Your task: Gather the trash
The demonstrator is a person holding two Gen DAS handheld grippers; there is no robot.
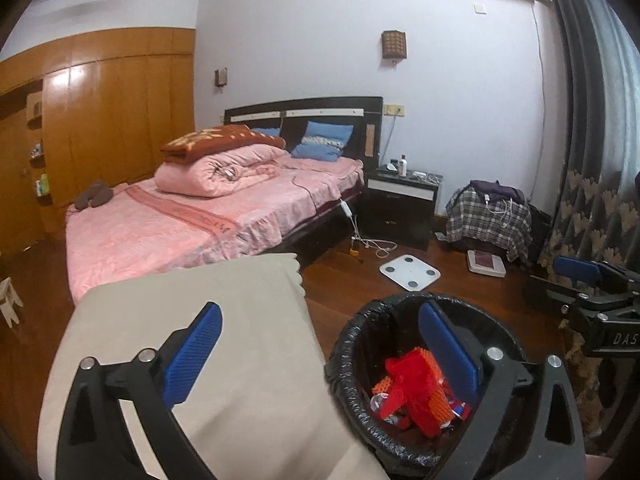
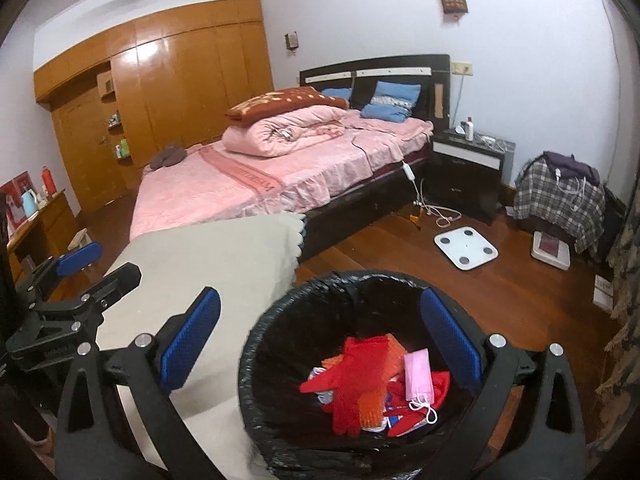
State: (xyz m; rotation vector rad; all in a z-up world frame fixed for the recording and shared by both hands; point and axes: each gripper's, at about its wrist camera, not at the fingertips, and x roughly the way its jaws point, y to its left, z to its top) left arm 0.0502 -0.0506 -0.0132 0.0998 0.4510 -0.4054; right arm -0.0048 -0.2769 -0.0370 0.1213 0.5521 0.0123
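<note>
Both my grippers hang released above the lined bin, nothing between their pads.

My left gripper (image 1: 320, 340) stands spread wide, one blue pad over the beige cloth (image 1: 192, 320) and the other over the rim of the trash bin (image 1: 344, 344). My right gripper (image 2: 320, 336) is just as wide, straddling the bin's left side. The bin, lined with a black bag, sits near on the wooden floor (image 2: 520, 292), just right of the beige cloth. Inside it lie red and orange scraps (image 2: 352, 380) and a pink face mask (image 2: 418, 376). Farther off are the pink bed (image 2: 248, 184), a white scale (image 2: 466, 248) and a dark nightstand (image 2: 468, 168).
</note>
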